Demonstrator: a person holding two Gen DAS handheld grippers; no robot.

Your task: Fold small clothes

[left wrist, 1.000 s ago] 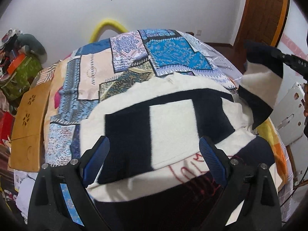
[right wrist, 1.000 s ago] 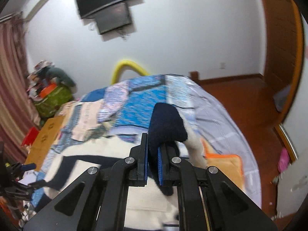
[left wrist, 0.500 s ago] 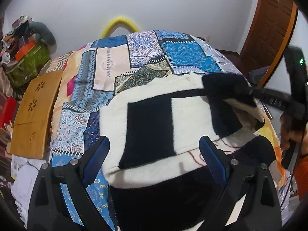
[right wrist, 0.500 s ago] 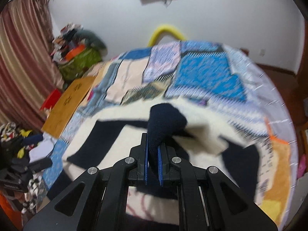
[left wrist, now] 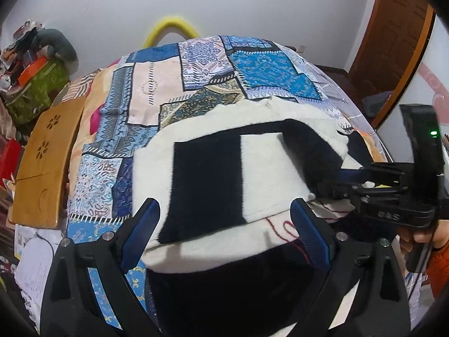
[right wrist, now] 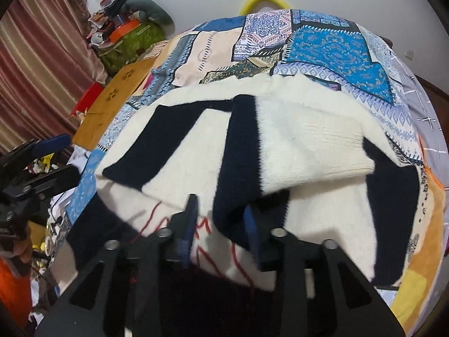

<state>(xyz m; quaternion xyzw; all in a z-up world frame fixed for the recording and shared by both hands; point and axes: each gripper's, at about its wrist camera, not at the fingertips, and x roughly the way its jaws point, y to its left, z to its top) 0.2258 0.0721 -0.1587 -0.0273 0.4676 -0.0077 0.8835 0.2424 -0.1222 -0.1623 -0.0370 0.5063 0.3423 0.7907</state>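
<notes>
Left wrist view: the left gripper (left wrist: pixel 226 220) hangs over the near edge of the cream-and-navy sweater (left wrist: pixel 213 179), jaws spread wide, nothing between them. The sweater lies flat on the patchwork bedspread (left wrist: pixel 196 78) covering the bed, with a sleeve (left wrist: pixel 308 146) folded in across its body. At the right, the right gripper (left wrist: pixel 334 179) sits low at the navy cuff of that sleeve. In the right wrist view, the right gripper (right wrist: pixel 220 221) has its jaws parted a little, the cuff (right wrist: pixel 235 196) lying between them; whether the blue pads (right wrist: pixel 188 224) press the cloth I cannot tell. Red stitching (right wrist: pixel 202 233) shows just below. A wooden board (left wrist: pixel 42 163) lies beside the bed at the left.
</notes>
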